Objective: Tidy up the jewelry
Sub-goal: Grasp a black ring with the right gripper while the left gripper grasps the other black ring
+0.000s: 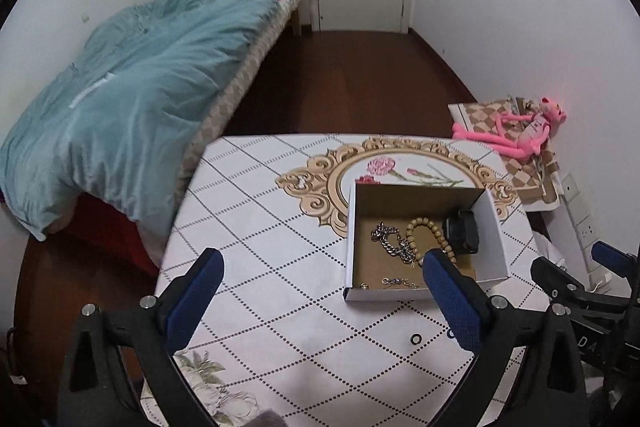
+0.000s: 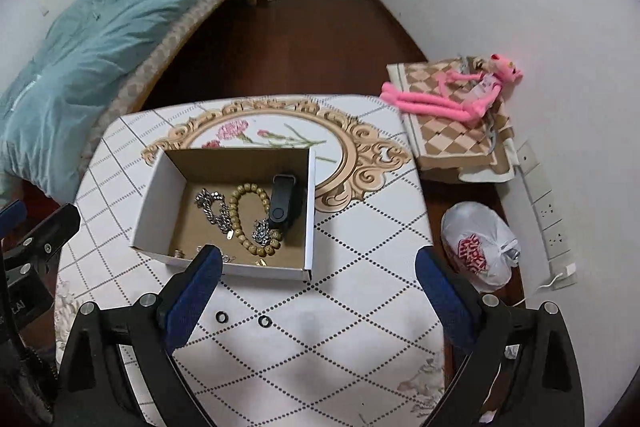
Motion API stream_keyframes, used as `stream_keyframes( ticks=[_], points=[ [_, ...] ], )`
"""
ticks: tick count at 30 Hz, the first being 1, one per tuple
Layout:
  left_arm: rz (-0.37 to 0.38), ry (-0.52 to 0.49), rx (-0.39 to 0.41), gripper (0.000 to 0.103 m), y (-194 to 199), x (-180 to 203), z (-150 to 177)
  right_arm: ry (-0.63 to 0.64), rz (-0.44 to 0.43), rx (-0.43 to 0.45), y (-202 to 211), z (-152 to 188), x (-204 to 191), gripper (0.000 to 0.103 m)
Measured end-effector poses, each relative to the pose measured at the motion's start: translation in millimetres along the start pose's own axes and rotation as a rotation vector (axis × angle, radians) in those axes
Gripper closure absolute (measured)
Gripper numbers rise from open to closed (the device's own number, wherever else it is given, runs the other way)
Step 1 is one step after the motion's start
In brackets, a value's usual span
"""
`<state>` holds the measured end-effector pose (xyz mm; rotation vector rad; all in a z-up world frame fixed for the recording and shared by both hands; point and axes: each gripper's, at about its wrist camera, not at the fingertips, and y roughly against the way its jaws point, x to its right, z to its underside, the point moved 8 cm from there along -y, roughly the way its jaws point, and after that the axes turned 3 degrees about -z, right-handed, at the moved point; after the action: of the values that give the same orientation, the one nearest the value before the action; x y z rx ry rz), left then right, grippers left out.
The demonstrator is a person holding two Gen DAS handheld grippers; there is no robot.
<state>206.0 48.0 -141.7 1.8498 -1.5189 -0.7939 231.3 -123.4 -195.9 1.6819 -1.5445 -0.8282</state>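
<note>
Holding both claws wide apart and empty, you have the open cardboard box [image 2: 308, 211] ahead of them on the worktop [image 2: 360, 307]. Your left claw [image 1: 320, 307] sits with its right finger overlapping the near right corner of the box in view, while the box itself lies ahead and to the right of that claw's middle. Your right claw [image 2: 320, 303] has the box ahead and to the left, its left finger crossing the box's near wall in view.

Inside the box you can see a wooden bead bracelet [image 2: 240, 205] near the middle, a silver chain [image 2: 214, 209] just to its left, a black band [image 2: 284, 203] against the right wall, and a small sparkly cluster [image 2: 262, 229] lying on the beads' near side. Thin small pieces [image 1: 400, 282] lie along the near wall; they are too small to name.

Outside the box, two small black rings [image 2: 242, 319] lie on the worktop between your right claw's fingers, close to its left finger; the left wrist view shows one of them [image 1: 416, 338] near the left claw's right finger.

Beyond the worktop, a pink plush toy [image 2: 460, 95] lies on a chequered cushion [image 2: 448, 139], and a tied white bag [image 2: 478, 243] sits on the floor
</note>
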Motion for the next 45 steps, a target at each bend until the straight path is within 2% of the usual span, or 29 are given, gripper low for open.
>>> stream_keyframes(
  ticks=[8,14,18,24,25,27,30,34,40,43,45],
  points=[
    [0.049,0.012,0.036,0.002,36,4,8,-0.025,0.008,0.100,54,6,7,0.005],
    [0.050,0.018,0.034,0.002,40,6,15,-0.047,-0.004,0.119,68,12,11,0.005],
    [0.018,0.002,0.010,0.002,23,7,26,-0.048,-0.008,0.077,47,26,12,0.005],
    [-0.036,-0.022,-0.133,0.002,-34,3,74,-0.041,-0.035,-0.051,-23,67,5,0.006],
    [-0.042,-0.023,-0.157,0.002,-44,2,82,-0.033,-0.041,-0.067,-35,74,1,0.008],
    [-0.058,-0.025,-0.208,0.002,-62,-1,97,-0.016,-0.055,-0.101,-57,85,-7,0.022],
    [-0.073,-0.026,-0.258,0.002,-80,-4,113,0.003,-0.089,-0.134,-83,100,-18,0.031],
    [-0.086,-0.034,-0.269,0.002,-89,-6,121,0.026,-0.104,-0.149,-102,111,-29,0.044],
    [-0.093,-0.039,-0.285,0.002,-96,-10,124,0.056,-0.076,-0.080,-105,106,-36,0.064],
    [-0.093,-0.041,-0.291,0.002,-99,-13,126,0.077,-0.055,-0.052,-105,105,-37,0.087],
    [-0.089,-0.041,-0.290,0.002,-99,-11,126,0.069,-0.067,-0.046,-105,104,-35,0.090]
  ],
)
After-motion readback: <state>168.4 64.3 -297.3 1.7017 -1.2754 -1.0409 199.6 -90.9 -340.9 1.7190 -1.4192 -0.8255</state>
